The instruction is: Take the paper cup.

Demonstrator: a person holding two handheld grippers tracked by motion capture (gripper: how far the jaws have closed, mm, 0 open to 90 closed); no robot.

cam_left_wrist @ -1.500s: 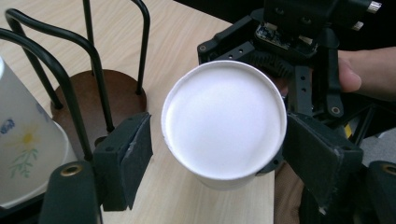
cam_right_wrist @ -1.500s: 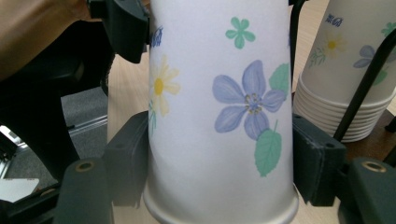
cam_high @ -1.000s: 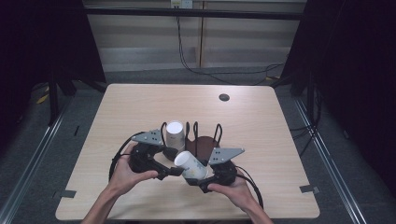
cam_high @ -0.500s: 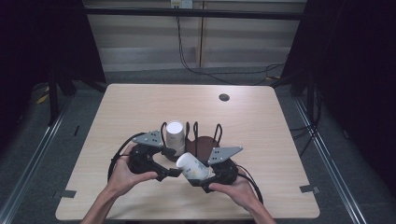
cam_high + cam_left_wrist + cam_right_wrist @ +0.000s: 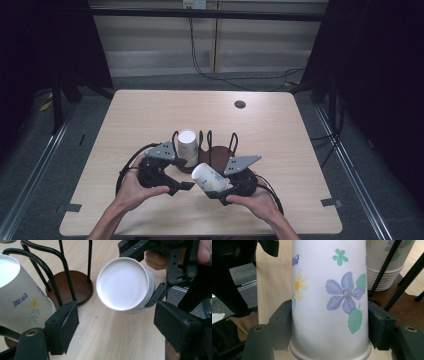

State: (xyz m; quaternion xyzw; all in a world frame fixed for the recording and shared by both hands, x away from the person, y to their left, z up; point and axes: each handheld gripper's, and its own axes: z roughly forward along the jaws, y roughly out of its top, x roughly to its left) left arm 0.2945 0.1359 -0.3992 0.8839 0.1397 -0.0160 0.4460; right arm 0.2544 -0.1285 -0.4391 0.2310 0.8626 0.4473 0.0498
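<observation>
At lower centre of the high view, our right gripper (image 5: 223, 186) is clamping a flowered paper cup (image 5: 210, 177) sideways; our left gripper (image 5: 176, 184) is gaping beside it. Squeezing harder risks crushing it.

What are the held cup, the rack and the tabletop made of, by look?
Held cup: likely paper, matte white with printed flowers and a rolled rim. Rack: thin black bent rods, probably coated metal wire, on a brown round base, possibly wood. Tabletop: pale wood-grain surface, maybe laminate; the pictures cannot settle that.
</observation>
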